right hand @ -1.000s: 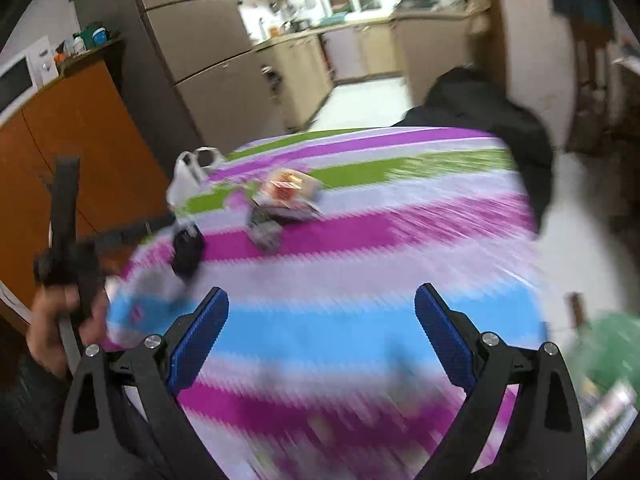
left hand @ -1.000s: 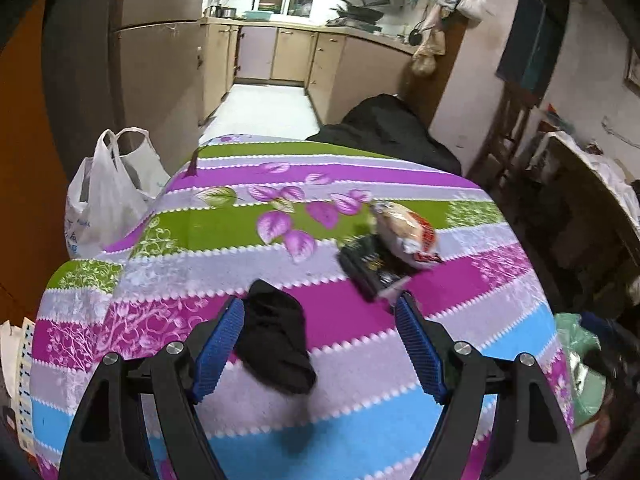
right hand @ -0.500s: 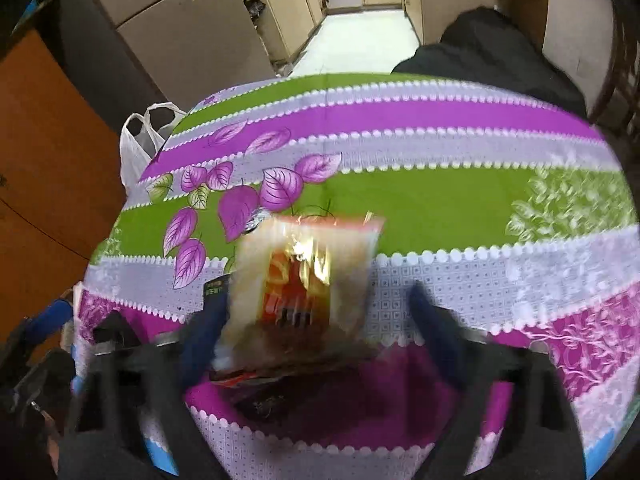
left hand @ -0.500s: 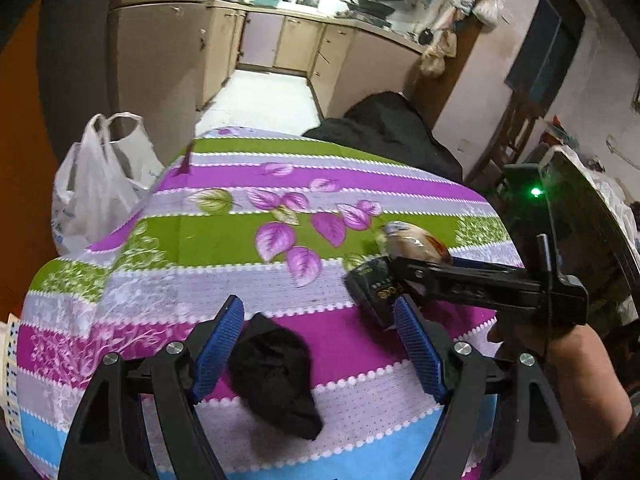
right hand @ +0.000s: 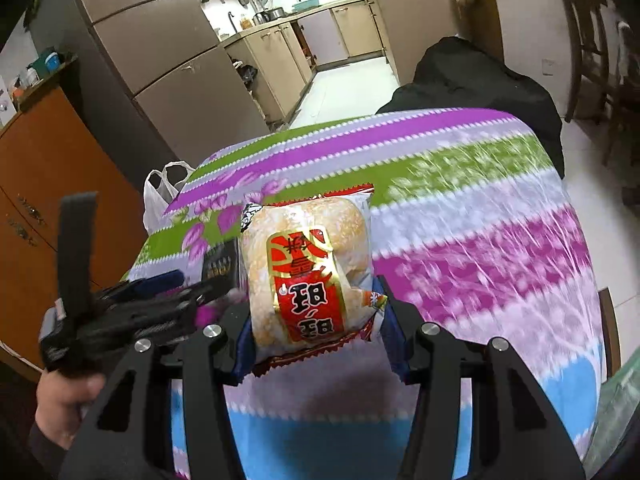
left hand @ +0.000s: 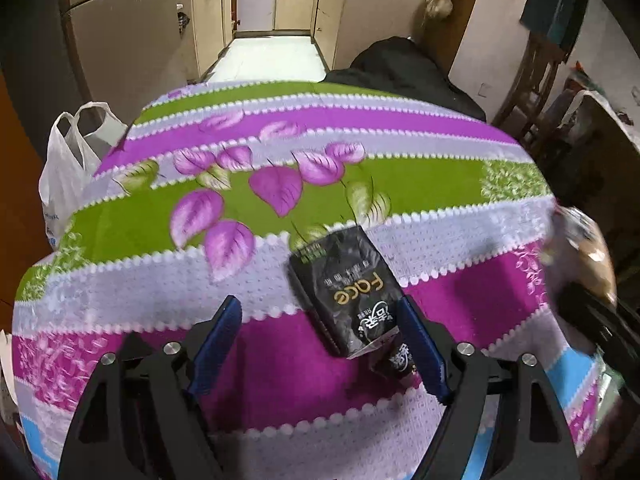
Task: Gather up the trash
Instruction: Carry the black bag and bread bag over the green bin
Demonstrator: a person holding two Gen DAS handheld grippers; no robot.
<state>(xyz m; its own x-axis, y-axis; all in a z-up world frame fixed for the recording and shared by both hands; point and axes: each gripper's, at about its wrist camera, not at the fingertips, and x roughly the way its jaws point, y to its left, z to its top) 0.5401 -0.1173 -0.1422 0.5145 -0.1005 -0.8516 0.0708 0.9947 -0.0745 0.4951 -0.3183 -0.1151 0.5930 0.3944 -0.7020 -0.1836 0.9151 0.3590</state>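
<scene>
A black foil packet with gold lettering lies on the striped tablecloth. It sits between the fingers of my left gripper, close to the right pad; the jaws are opening and do not press it. My right gripper holds a snack packet with a red and gold label, lifted clear of the cloth; its jaws are closing on the lower end. The snack packet shows blurred at the right edge of the left wrist view. The left gripper and black packet appear left of the snack.
A white plastic bag hangs beside the table's far left edge. A dark garment lies over a seat behind the table. An orange cabinet and a fridge stand left. A hand holds the left gripper.
My left gripper moved right, off the crumpled black thing, to the black packet. My right gripper closed on the snack packet and lifted it from the table.
</scene>
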